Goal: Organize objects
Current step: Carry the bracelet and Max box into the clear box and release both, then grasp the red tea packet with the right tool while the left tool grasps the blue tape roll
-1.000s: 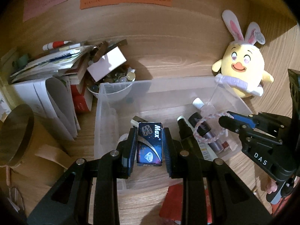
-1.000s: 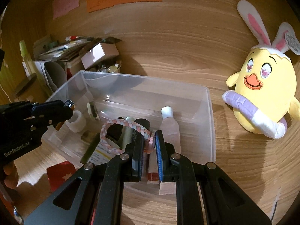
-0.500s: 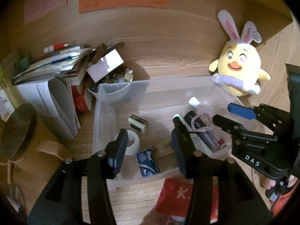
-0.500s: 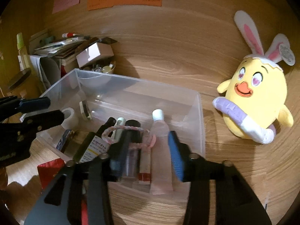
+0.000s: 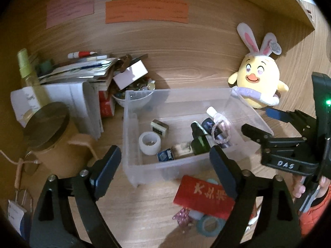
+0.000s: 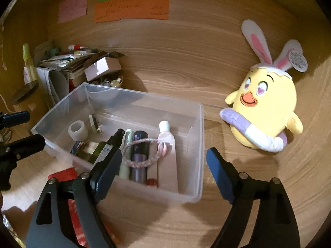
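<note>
Inside clear bin (image 6: 198, 144), pink braided bracelet (image 6: 142, 153).

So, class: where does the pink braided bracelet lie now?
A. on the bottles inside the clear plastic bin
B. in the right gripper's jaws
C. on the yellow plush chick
A: the pink braided bracelet rests across bottles in the clear plastic bin; the right gripper is open and empty.

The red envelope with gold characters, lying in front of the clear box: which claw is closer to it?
Left. The left gripper hangs just above the red envelope; the right gripper sits further right, over the clear box's right end.
</note>
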`<state>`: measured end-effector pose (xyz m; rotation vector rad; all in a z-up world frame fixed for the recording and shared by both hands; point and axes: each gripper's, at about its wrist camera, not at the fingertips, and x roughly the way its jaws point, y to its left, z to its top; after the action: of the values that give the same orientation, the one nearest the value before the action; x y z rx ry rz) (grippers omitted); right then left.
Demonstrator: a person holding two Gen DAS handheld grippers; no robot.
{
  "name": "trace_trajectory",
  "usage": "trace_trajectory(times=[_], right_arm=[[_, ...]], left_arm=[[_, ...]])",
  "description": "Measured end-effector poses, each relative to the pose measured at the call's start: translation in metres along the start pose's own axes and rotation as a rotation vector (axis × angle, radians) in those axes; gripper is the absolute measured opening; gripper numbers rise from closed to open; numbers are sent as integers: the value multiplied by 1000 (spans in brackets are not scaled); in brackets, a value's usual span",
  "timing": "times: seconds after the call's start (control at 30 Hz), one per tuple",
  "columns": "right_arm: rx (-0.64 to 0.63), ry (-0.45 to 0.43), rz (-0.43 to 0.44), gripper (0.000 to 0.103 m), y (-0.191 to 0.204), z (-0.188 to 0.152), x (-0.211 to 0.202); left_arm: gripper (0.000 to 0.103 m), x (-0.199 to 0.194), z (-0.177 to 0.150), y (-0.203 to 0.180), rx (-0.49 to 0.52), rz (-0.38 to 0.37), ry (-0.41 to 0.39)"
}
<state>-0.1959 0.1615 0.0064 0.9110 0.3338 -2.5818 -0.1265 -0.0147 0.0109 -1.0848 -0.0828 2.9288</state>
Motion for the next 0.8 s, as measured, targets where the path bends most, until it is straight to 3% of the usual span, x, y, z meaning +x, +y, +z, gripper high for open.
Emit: trace_trajectory(times=[0.33, 0.47, 0.8], right_arm=[[44, 40, 87, 84, -7, -36, -34], [37, 67, 164, 84, 1, -48, -40], [-51, 188, 307, 84, 43, -73, -15]], left_arm=[[91, -16, -37, -1, 35, 12, 50], [91, -18, -59, -4, 44, 13, 88], [91, -24, -94, -9, 45, -16, 147]])
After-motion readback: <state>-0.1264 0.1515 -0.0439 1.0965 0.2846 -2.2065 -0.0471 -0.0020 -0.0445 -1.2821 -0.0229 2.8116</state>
